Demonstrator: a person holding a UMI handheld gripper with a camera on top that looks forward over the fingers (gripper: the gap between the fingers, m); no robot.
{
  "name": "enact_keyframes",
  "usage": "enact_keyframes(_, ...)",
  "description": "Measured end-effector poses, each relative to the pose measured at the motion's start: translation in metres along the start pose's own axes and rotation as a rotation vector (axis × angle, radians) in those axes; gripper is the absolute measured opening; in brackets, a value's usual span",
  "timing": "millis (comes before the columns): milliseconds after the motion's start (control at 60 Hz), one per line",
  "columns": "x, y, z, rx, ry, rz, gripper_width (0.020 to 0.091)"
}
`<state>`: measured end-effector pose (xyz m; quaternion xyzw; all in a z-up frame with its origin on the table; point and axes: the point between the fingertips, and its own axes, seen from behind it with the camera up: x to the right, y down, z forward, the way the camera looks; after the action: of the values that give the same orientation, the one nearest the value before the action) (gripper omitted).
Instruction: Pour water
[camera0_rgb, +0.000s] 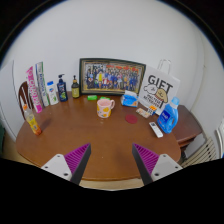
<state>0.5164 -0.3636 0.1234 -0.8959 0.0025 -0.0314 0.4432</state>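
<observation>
Standing upright at the frame's centre, the mug (105, 107) has its long axis vertical and its mouth facing up, on the round wooden surface (90, 140). The hand-held gripper (112, 160) sits at the bottom of the frame, fingers spread apart and holding nothing, well short of the mug. Bottles (60, 88) stand upper left, a framed photo (111, 76) behind, a gift bag (156, 92) upper right.

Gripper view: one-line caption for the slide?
Open hand-held gripper hovers over a round wooden table, well short of the patterned ceramic mug and framed group photo.
</observation>
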Motion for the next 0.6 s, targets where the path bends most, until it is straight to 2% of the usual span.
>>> enact_keyframes(133, -0.025, 0.001, -0.001, -0.011, -0.018, -0.015, 0.0855)
enact_keyframes(283, -0.084, 0.008, -0.003, -0.015, -0.065, -0.051, 0.0856)
enact_keyframes(600, -0.3, 0.022, -0.004, 0.069, -0.282, -0.091, 0.0859)
